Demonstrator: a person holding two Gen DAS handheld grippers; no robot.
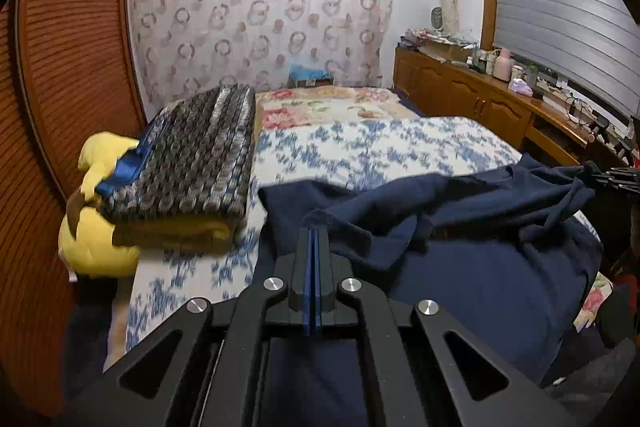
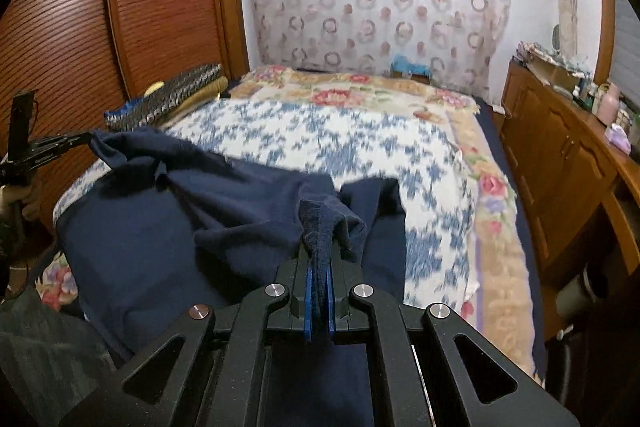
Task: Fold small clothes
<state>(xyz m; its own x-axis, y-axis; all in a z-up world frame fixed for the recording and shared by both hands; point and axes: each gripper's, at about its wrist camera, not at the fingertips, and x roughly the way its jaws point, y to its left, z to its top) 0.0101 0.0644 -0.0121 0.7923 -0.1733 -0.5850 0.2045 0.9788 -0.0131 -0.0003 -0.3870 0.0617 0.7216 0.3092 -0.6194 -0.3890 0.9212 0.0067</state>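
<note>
A dark blue garment (image 2: 168, 227) lies on the bed (image 2: 360, 147), spread over its near part, with each hand pinching one raised edge. The right gripper (image 2: 318, 263) has its fingers closed on a bunched fold of the cloth, which stands up between the blue pads. The left gripper (image 1: 314, 239) has its fingers pressed fully together at the garment's other edge; in the right wrist view the cloth is drawn up to its tip, so it appears to be gripping a thin layer.

The step looks like carrying the held edge over to lay a fold. To do it well, keep both grips firm and level with each other, hold the cloth taut between them so it does not sag or twist, and lower both corners together onto the flat part before letting go. The folded blanket (image 1: 200, 155) and yellow plush toy (image 1: 96, 247) to the left should stay clear of the cloth.
</note>
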